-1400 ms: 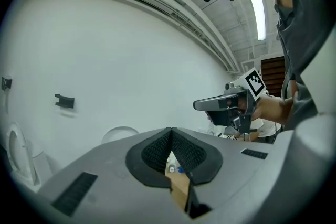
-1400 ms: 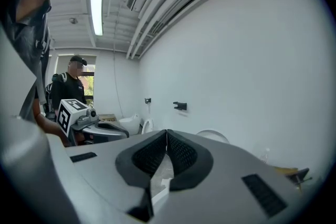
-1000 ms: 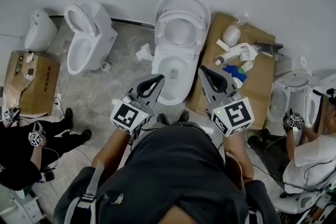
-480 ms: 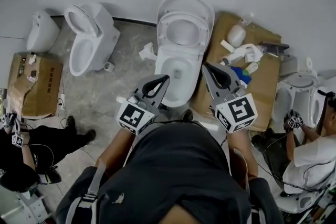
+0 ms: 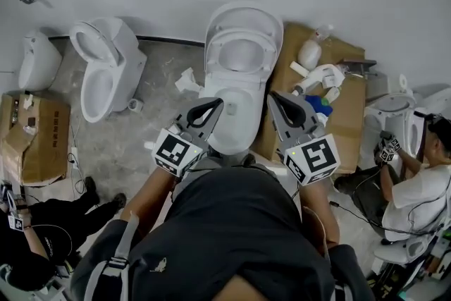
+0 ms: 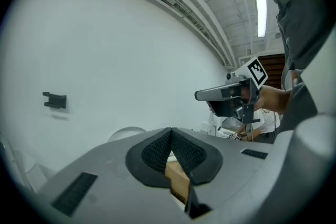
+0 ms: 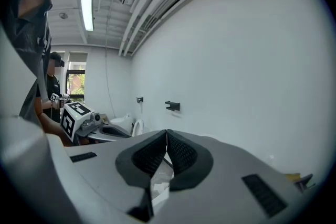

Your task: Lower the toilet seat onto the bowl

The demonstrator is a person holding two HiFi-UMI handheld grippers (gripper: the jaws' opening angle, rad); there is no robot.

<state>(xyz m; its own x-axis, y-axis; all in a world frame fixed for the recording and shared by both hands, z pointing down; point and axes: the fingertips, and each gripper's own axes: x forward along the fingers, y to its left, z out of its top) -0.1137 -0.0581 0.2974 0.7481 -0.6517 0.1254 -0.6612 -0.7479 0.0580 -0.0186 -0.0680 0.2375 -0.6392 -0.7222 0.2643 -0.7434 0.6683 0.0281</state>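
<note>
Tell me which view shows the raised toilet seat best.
The head view: the toilet seat stands upright behind the bowl, whole ring visible. Both gripper views face the wall and show nothing clearly of it.

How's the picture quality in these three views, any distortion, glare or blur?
Head view: evenly lit, no glare, sharp throughout. Left gripper view: heavy fisheye, black round border, ceiling light strip blown out. Right gripper view: same fisheye, ceiling lamp glaring.
</note>
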